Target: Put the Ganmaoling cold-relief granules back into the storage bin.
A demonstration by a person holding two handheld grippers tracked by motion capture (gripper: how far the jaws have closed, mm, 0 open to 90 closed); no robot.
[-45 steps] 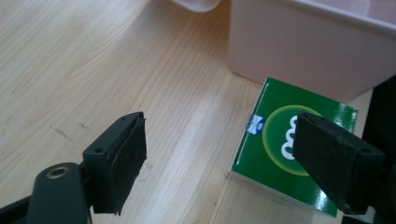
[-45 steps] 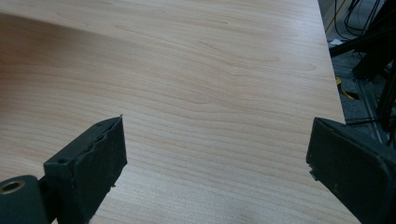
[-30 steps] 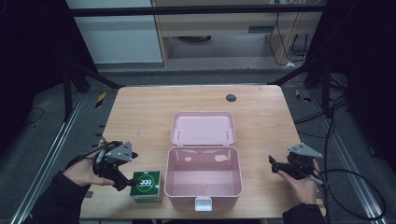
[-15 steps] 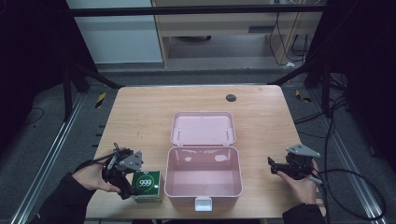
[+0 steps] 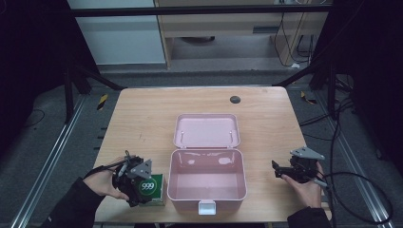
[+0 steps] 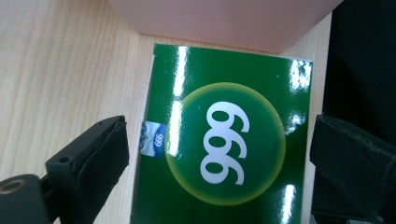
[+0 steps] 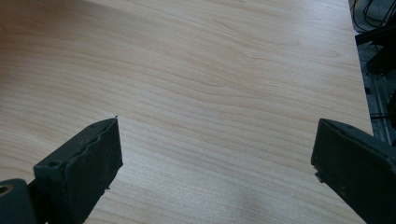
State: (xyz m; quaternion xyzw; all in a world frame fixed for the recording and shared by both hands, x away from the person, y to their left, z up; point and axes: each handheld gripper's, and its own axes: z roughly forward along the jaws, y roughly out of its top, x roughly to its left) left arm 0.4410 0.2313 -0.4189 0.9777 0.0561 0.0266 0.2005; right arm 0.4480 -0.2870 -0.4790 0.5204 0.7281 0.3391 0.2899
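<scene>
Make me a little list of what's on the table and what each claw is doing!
table: light wooden top
pink box: open and empty, lid laid back flat
green box: marked 999, close beside the pink box's left wall
left claw: open, jaws on either side of the green box, not yet closed on it
right claw: open, over bare wood to the right of the pink box, holding nothing
dark round spot: far edge of the table

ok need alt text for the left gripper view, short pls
A glossy green box printed with a white 999 lies on a pale wooden table, between the open black jaws of the left gripper. A pink case stands just beyond the box.
</scene>
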